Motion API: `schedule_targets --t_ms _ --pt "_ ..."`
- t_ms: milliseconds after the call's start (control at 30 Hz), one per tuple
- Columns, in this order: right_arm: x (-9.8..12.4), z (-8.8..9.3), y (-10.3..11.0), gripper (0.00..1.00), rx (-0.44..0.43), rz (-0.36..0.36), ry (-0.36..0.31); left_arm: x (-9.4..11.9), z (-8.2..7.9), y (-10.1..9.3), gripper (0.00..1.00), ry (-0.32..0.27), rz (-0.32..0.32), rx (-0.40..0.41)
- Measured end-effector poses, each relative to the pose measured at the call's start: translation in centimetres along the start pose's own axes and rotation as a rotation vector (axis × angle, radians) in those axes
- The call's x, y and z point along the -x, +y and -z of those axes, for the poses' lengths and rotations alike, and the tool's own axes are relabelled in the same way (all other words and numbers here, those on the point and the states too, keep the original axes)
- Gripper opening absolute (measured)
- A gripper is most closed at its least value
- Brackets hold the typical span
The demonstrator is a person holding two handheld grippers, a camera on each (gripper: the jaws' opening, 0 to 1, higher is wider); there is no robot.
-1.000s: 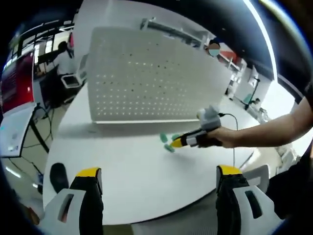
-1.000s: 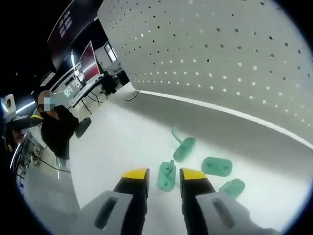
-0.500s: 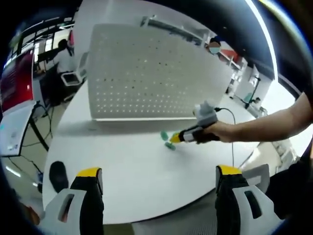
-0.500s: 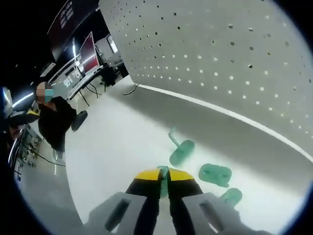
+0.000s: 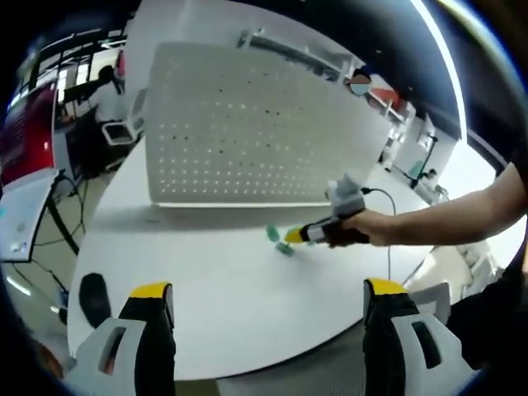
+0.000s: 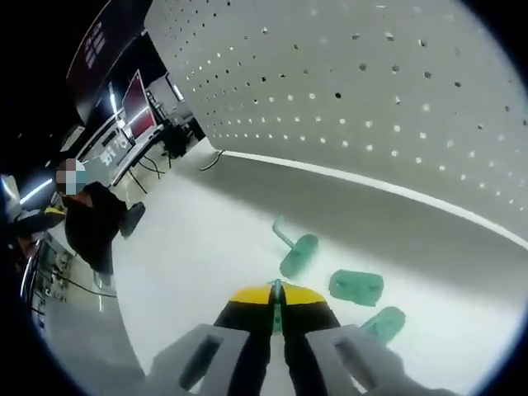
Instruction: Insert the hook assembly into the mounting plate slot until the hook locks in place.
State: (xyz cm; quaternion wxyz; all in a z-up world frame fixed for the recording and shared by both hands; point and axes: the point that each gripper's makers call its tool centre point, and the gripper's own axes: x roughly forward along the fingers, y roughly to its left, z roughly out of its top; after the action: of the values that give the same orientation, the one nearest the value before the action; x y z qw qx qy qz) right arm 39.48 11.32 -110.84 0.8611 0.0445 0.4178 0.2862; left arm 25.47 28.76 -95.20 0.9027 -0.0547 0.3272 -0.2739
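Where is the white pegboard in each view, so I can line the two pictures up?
Left gripper view: the pegboard stands upright at the far side of the table, across the upper middle, beyond the right gripper.
Right gripper view: the pegboard takes up the top and right, close up, above the green hooks.
Shared landmark: the green hooks lying on the table before the board.
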Motion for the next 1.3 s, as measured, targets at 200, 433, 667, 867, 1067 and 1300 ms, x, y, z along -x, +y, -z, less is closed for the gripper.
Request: schedule_targets --t_ms 200,433,667,867,1067,1300 --pt "0.9 -0.8 0.5 0.0 -0.003 0.0 -0.035 -0.2 -0.4 -0.4 0.97 0.0 0.011 -0.02" --pt "3.2 -2.8 1.5 0.0 -0.008 -0.005 -0.109 -0.6 -1.5 -0.9 0.97 -0.016 0.02 -0.045" --pt "6.0 -4.9 3.4 0.0 -0.005 -0.035 -0.197 -1.4 -2.0 -1.6 0.95 -0.014 0.042 -0.03" --pt "9.0 -6.2 6.5 0.0 -0.024 -0.102 -0.276 -2.1 -2.1 -2.8 0.94 -0.005 0.061 -0.056" --pt "11.9 -7.3 9.9 0.0 -0.035 -0.167 -0.353 -2.5 -2.8 -3.7 0.88 0.001 0.084 -0.076" --pt "14.5 -7.4 13.7 0.0 -0.112 -0.246 -0.428 -3.1 -3.8 -4.7 0.83 -0.028 0.106 -0.048"
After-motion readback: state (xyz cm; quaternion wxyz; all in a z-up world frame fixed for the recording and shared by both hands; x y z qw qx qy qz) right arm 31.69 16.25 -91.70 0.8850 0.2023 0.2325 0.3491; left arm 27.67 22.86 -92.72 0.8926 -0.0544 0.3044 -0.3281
